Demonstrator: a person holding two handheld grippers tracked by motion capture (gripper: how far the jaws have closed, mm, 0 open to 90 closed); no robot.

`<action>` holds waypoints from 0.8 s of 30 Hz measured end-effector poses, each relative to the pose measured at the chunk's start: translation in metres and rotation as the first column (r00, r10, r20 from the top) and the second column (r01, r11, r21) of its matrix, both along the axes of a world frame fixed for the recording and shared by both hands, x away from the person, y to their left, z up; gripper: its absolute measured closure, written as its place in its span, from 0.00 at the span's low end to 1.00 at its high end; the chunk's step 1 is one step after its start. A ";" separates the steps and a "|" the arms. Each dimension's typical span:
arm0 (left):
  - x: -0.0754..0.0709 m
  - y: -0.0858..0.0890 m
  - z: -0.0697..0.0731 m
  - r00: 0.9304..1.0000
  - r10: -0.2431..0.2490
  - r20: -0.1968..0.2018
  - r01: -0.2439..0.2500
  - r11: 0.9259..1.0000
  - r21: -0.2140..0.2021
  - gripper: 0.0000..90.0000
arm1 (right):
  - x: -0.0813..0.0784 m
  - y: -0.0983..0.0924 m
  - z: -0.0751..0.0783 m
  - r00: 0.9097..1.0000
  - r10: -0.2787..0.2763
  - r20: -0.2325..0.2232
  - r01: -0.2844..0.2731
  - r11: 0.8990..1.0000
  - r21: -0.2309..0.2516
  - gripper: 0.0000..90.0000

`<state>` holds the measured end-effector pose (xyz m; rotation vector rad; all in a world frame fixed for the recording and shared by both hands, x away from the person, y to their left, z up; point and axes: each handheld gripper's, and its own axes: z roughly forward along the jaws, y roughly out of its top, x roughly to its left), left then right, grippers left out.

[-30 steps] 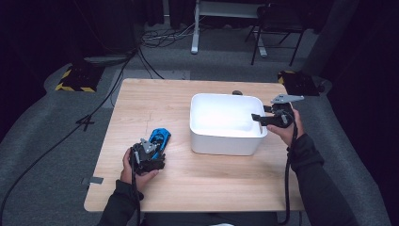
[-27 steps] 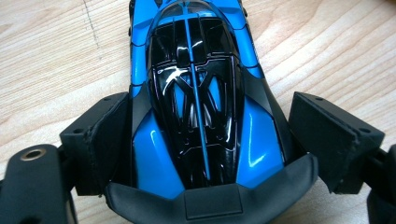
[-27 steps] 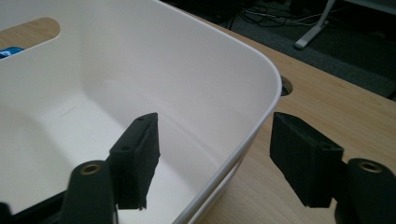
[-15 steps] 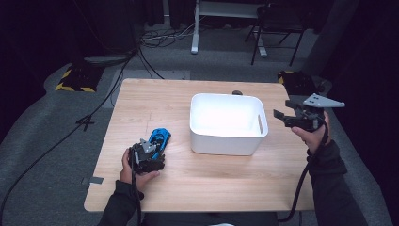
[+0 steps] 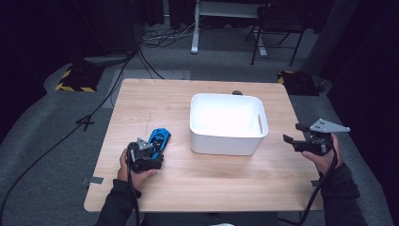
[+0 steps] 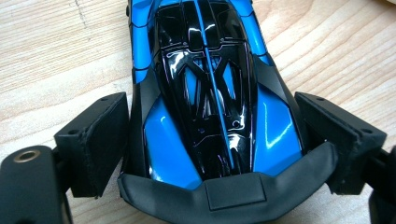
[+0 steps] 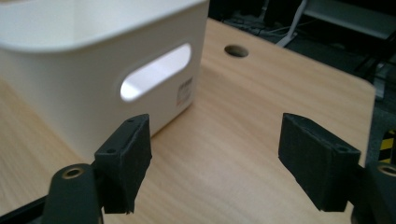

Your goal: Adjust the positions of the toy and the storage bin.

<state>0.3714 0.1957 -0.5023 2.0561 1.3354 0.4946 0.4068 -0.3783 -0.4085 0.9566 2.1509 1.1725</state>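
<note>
While the left tool (image 6: 205, 154) straddles the blue toy car (image 6: 205, 88), pads slackening, the right tool (image 7: 229, 163) hangs open, empty, beside the white bin (image 7: 93, 56).

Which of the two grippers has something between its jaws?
The left gripper: the blue toy car sits between its jaws, which have just been opening. The right gripper, beside the white bin, has nothing between its wide jaws.

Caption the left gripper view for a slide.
Blue toy car on the wooden table, straddled by the left tool, jaws just opened.
</note>
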 end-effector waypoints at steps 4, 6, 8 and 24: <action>0.000 -0.001 0.000 1.000 -0.003 0.007 0.002 1.000 0.002 0.16 | -0.004 0.001 -0.022 0.999 0.031 -0.043 -0.031 1.000 0.006 0.27; 0.000 -0.001 0.000 1.000 -0.005 0.006 0.005 1.000 0.002 0.16 | -0.005 0.001 -0.028 0.998 0.032 -0.052 -0.032 0.999 0.006 0.27; 0.000 0.000 0.000 1.000 -0.007 0.004 0.007 1.000 0.002 0.16 | -0.006 0.002 -0.050 0.993 0.053 -0.102 -0.051 0.998 0.024 0.27; 0.000 0.000 0.001 1.000 -0.008 0.012 0.008 1.000 -0.001 0.23 | -0.002 0.017 -0.094 0.968 0.100 -0.231 -0.097 0.995 0.022 0.29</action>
